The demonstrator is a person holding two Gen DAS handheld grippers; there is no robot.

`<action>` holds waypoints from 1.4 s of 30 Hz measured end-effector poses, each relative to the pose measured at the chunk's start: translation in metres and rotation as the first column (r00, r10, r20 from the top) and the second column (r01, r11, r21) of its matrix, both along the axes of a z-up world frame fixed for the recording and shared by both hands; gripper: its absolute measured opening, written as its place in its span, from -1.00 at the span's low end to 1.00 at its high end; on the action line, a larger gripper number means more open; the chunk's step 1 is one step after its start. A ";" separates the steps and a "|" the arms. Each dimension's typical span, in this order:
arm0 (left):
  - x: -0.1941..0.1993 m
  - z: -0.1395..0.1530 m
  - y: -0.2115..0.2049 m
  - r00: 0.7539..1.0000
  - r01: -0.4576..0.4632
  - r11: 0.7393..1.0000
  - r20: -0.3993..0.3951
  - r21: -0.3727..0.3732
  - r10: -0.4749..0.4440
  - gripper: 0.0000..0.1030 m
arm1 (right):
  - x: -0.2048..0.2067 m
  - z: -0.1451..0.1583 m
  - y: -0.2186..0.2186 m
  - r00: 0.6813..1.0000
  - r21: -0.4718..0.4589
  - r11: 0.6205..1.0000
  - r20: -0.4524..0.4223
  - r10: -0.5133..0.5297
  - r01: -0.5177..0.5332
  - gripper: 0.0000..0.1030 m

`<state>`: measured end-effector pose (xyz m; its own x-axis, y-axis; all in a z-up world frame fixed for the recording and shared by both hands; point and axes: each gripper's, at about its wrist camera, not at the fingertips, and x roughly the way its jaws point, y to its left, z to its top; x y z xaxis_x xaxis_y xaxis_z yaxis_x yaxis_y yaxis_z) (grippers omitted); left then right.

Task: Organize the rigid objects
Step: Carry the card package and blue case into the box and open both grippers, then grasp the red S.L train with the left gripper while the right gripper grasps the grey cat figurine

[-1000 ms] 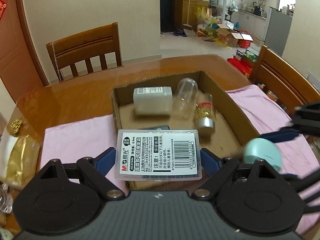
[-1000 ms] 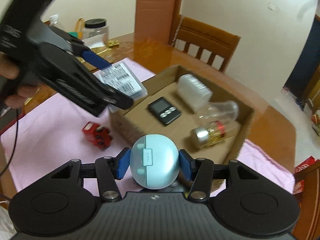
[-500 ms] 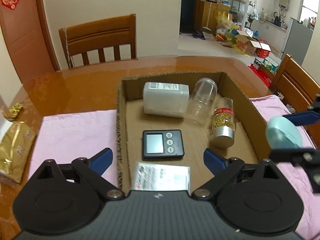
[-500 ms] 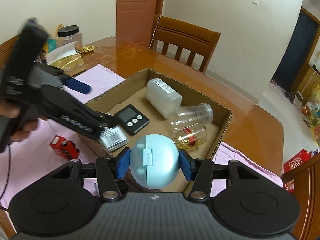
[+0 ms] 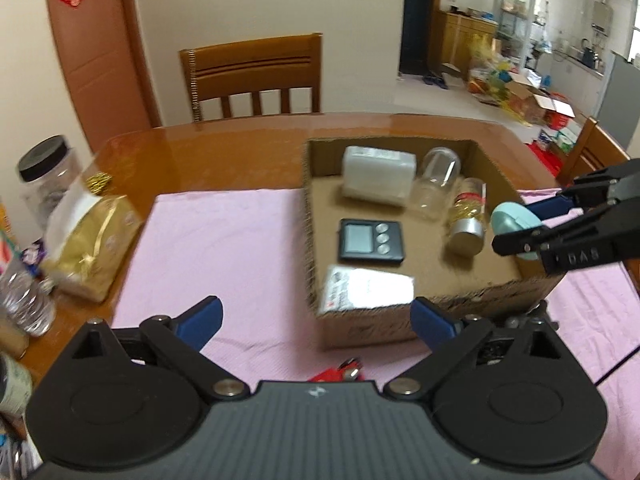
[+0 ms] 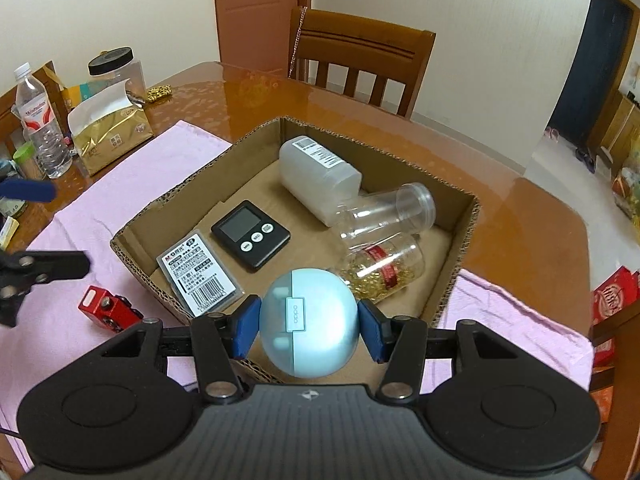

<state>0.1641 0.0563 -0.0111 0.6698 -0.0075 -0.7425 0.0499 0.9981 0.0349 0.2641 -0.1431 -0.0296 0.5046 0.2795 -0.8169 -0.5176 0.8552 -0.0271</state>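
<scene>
Your red toy car is half hidden: in the left wrist view only a sliver of red with small metal parts shows above the gripper body, and in the right wrist view its rear end is cut off by the right gripper's frame. The left wrist view is smeared, so the print on the clear plastic case cannot be read there; the right wrist view shows its barcode label plainly. The case lies flat in the near corner of the cardboard box, just beside the black digital timer.

Your left gripper points down at a slant toward the pink cloth in front of the box. Its fingers have just been opening and now stand released and wide, with nothing between them.

Your right gripper tilts steeply down over the box's near edge. Its fingers are clenched on the pale blue earbud case, one blue pad on each side, with the seam and logo plate facing the camera. In the left wrist view that case sits over the box's right wall, partly covered by the black finger.

Deeper in the box lie a white plastic bottle, an empty clear jar and a jar of gold pieces, all on their sides. The box rests on the cloth on the table.
</scene>
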 end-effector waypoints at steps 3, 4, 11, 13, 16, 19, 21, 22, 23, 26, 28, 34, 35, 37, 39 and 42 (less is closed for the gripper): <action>-0.008 -0.002 0.005 1.000 -0.009 1.000 -0.012 0.018 0.009 0.93 | 0.002 -0.003 0.006 1.000 0.001 1.000 -0.005 0.003 -0.003 0.12; -0.009 -0.002 0.007 1.000 -0.015 1.000 -0.017 0.021 0.015 0.93 | 0.002 -0.004 0.007 1.000 0.004 1.000 -0.002 0.002 -0.002 0.17; -0.018 -0.008 0.014 0.999 -0.027 0.999 -0.033 0.020 0.027 0.93 | -0.005 0.009 0.010 0.999 0.025 1.000 0.051 -0.016 0.015 0.81; -0.019 -0.009 0.015 0.999 -0.024 0.999 -0.036 0.025 0.025 0.93 | -0.011 0.012 0.010 0.998 0.022 1.000 0.063 -0.020 0.019 0.88; -0.021 -0.011 0.014 0.999 -0.019 0.999 -0.041 0.027 0.020 0.93 | -0.019 0.015 0.008 0.996 0.015 0.999 0.081 -0.039 0.038 0.99; -0.024 -0.013 0.013 0.999 -0.014 1.000 -0.048 0.023 0.015 0.93 | -0.029 0.016 0.004 0.994 0.016 0.998 0.090 -0.066 0.065 1.00; -0.026 -0.016 0.013 0.998 -0.013 1.000 -0.055 0.026 0.014 0.93 | -0.036 0.016 0.002 0.991 0.012 0.996 0.097 -0.088 0.087 1.00; -0.026 -0.017 0.013 0.998 -0.012 1.000 -0.058 0.027 0.013 0.93 | -0.040 0.015 0.000 0.990 0.010 0.995 0.099 -0.098 0.098 1.00; -0.026 -0.018 0.013 0.998 -0.012 1.000 -0.061 0.029 0.013 0.93 | -0.044 0.013 -0.001 0.988 0.003 0.993 0.100 -0.115 0.116 1.00; -0.030 -0.022 0.014 0.997 -0.013 1.000 -0.069 0.027 0.015 0.93 | -0.053 0.007 -0.006 0.981 -0.012 0.986 0.097 -0.166 0.168 1.00; -0.031 -0.026 0.014 0.997 -0.013 1.000 -0.079 0.019 0.015 0.93 | -0.059 -0.002 -0.011 0.976 -0.012 0.979 0.082 -0.200 0.202 1.00; -0.035 -0.036 0.010 0.994 -0.002 1.000 -0.110 0.014 0.004 0.93 | -0.068 -0.042 -0.022 0.957 -0.049 0.956 0.009 -0.289 0.289 1.00; -0.035 -0.037 0.010 0.994 0.000 1.000 -0.113 0.012 0.001 0.93 | -0.067 -0.048 -0.023 0.955 -0.051 0.954 -0.006 -0.296 0.295 1.00; -0.036 -0.038 0.007 0.993 0.005 1.000 -0.119 0.010 -0.004 0.93 | -0.065 -0.059 -0.024 0.951 -0.052 0.950 -0.025 -0.309 0.307 1.00; -0.036 -0.039 0.005 0.993 0.008 1.000 -0.122 0.010 -0.007 0.93 | -0.061 -0.069 -0.024 0.947 -0.050 0.947 -0.046 -0.318 0.316 1.00; -0.036 -0.037 0.003 0.992 0.013 1.000 -0.123 0.013 -0.012 0.93 | -0.054 -0.080 -0.022 0.944 -0.050 0.947 -0.074 -0.321 0.318 1.00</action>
<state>0.1276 0.0590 -0.0482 0.5733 -0.0044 -0.8194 0.0671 0.9969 0.0415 0.2097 -0.1655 -0.1100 0.4947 0.0832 -0.8651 -0.2190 0.9752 -0.0314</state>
